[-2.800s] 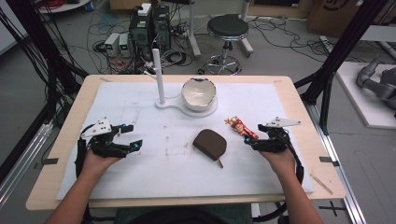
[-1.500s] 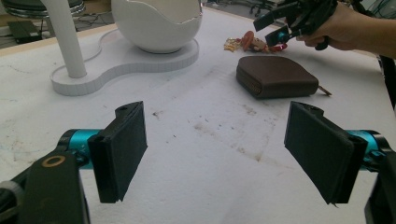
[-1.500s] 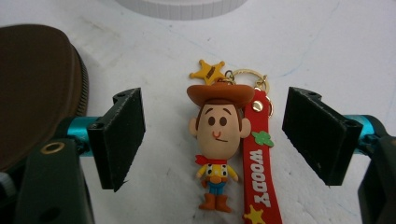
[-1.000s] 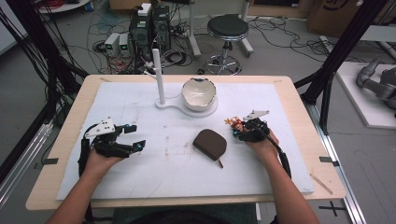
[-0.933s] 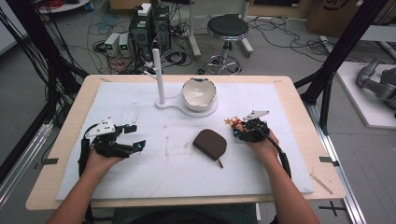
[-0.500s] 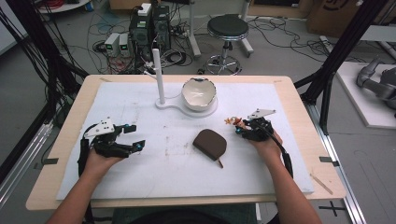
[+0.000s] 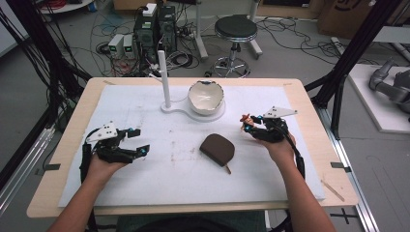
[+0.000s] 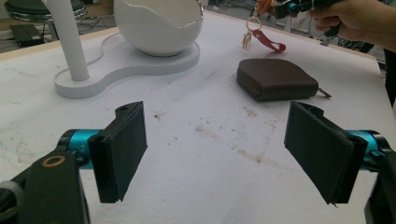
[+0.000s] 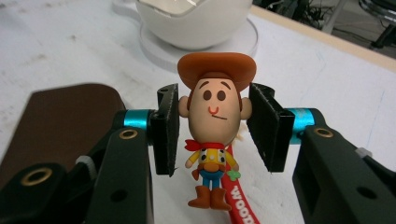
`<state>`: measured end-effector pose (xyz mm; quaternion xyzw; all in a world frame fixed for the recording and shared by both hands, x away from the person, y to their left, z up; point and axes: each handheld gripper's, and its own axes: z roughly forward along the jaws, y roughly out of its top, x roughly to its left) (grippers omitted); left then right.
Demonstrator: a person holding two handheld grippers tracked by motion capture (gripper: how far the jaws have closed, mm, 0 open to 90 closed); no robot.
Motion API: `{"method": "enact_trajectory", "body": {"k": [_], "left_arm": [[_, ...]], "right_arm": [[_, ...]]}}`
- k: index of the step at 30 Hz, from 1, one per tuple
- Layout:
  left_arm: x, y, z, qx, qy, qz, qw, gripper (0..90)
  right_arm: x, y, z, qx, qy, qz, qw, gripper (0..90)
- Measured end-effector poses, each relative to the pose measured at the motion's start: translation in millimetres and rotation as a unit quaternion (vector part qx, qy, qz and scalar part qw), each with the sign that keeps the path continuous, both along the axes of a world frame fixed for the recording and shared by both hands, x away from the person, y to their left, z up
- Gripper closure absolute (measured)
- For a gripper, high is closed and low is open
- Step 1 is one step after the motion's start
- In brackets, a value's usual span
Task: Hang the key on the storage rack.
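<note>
The right gripper [image 9: 212, 128] clamps its 2 pads on the big hard head of a small cowboy figure keychain with red strap [image 9: 215, 126], lifted at the right, near the white egg-shaped bowl [image 7: 205, 96]. It looks light and dangly; the head seems the firmest hold. The left gripper [image 8: 224, 154] has its jaws apart.
</note>
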<state>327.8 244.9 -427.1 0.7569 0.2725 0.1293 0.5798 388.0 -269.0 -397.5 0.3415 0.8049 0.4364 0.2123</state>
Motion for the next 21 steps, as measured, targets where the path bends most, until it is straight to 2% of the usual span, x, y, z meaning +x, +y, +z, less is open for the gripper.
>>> {"method": "enact_trajectory", "body": {"k": [1, 4, 13, 14, 20, 21], "left_arm": [[-0.1, -0.1, 0.1, 0.000, -0.001, 0.000, 1.0000, 21.1], [0.3, -0.3, -0.2, -0.002, 0.000, -0.002, 1.0000, 21.1], [0.1, 0.2, 0.3, -0.004, -0.001, -0.001, 1.0000, 21.1], [0.0, 0.1, 0.3, -0.004, -0.001, -0.001, 1.0000, 21.1], [0.2, -0.7, -0.2, -0.001, 0.000, -0.003, 1.0000, 21.1], [0.2, -0.5, -0.1, -0.001, 0.000, -0.003, 1.0000, 21.1]], "right_arm": [[-0.8, -0.9, 5.2, 0.012, -0.004, 0.006, 0.9999, 56.2], [-2.1, -1.0, 10.3, 0.025, -0.007, 0.014, 0.9996, 56.2], [-7.3, 4.8, 35.9, 0.035, -0.036, 0.061, 0.9969, 56.2], [-7.5, 6.9, 41.1, 0.042, -0.044, 0.076, 0.9953, 56.2], [-6.9, 10.8, 47.2, 0.060, -0.042, 0.097, 0.9926, 56.3], [-5.1, 11.0, 50.9, 0.073, -0.043, 0.108, 0.9905, 56.3]]}}
